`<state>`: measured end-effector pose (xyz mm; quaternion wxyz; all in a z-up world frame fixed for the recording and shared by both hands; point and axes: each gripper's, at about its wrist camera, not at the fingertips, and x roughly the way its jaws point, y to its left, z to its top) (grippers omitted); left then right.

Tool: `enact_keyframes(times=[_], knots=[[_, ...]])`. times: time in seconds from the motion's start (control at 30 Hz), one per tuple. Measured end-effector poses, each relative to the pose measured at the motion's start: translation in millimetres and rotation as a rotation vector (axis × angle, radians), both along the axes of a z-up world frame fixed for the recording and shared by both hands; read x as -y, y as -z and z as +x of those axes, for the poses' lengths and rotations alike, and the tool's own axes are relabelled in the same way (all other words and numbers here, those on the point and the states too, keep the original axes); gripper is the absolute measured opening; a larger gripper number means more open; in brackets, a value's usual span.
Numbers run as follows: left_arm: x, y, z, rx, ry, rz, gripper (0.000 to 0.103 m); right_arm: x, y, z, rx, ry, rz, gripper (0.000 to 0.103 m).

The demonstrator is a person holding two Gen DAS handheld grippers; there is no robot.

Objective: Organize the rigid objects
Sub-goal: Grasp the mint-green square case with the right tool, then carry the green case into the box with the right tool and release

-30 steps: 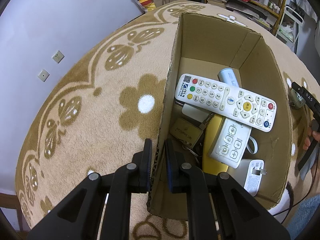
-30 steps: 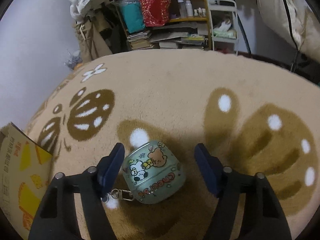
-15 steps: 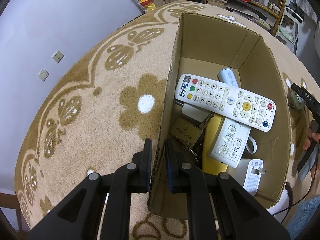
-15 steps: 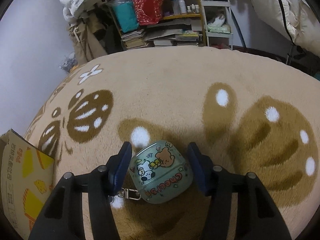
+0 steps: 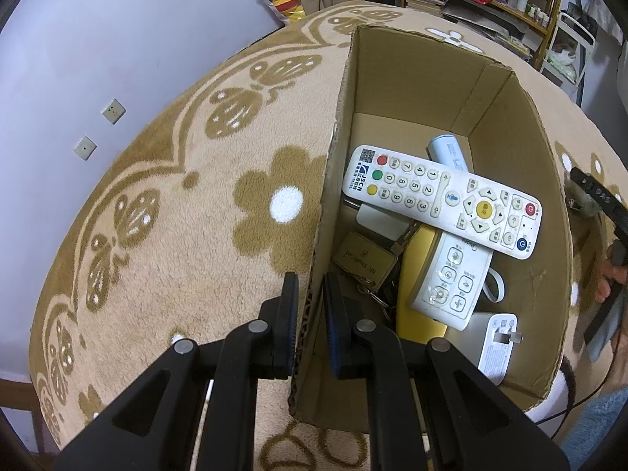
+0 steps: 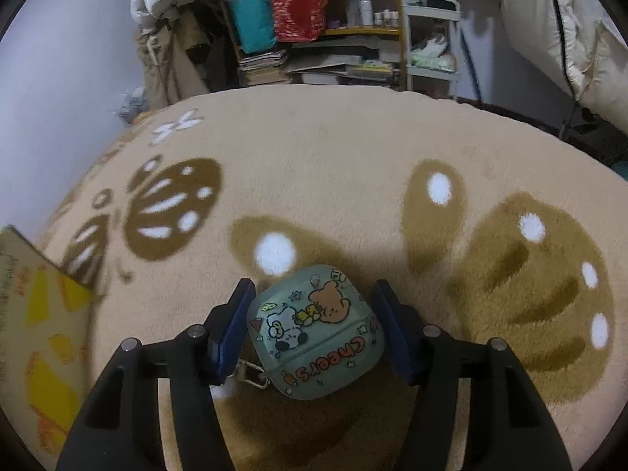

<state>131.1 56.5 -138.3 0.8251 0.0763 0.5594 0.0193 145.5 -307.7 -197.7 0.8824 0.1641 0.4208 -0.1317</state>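
My left gripper [image 5: 310, 306] is shut on the left wall of an open cardboard box [image 5: 337, 180], one finger outside and one inside. The box holds a long white remote [image 5: 439, 200], a second white remote [image 5: 451, 278], a brass padlock [image 5: 363, 259], a white charger [image 5: 496, 345], a white tube [image 5: 449, 151] and a yellow item [image 5: 416, 294]. My right gripper [image 6: 314, 325] is shut on a pale green earbud case [image 6: 318, 329] with cartoon animals and a metal clip, just above the carpet. The right gripper also shows in the left wrist view [image 5: 596, 200].
The beige carpet [image 6: 333, 165] has brown flower and butterfly patterns. The box's printed outer wall [image 6: 39, 314] stands at the left of the right wrist view. Cluttered shelves [image 6: 314, 31] and a white cart [image 6: 431, 39] stand beyond the carpet.
My right gripper's fingers have closed from wide apart onto the green case and lifted it slightly. My left gripper has kept its hold on the box wall.
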Motion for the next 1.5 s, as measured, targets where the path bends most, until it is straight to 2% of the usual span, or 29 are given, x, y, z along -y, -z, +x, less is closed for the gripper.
enact_keyframes(times=[0.27, 0.5, 0.6, 0.87, 1.2, 1.43, 1.5], knots=[[0, 1, 0, 0.001, 0.002, 0.002, 0.012, -6, -51, -13, 0.117, -0.07, 0.012, 0.065], [2, 1, -1, 0.003, 0.003, 0.007, 0.012, -31, -96, -21, 0.22, -0.159, 0.028, 0.065], [2, 1, -1, 0.003, 0.001, 0.007, 0.012, -42, -105, -22, 0.244, -0.206, 0.092, 0.065], [2, 1, -1, 0.003, -0.002, 0.008, 0.012, -81, -129, -29, 0.31, -0.317, 0.15, 0.065], [2, 1, 0, 0.002, -0.005, 0.007, 0.012, -119, -145, -36, 0.324, -0.395, 0.138, 0.065], [-1, 2, 1, 0.005, -0.012, -0.017, 0.012, -155, -144, -36, 0.297, -0.461, 0.137, 0.065], [-2, 2, 1, 0.005, -0.012, -0.022, 0.012, -169, -149, -40, 0.305, -0.488, 0.109, 0.065]])
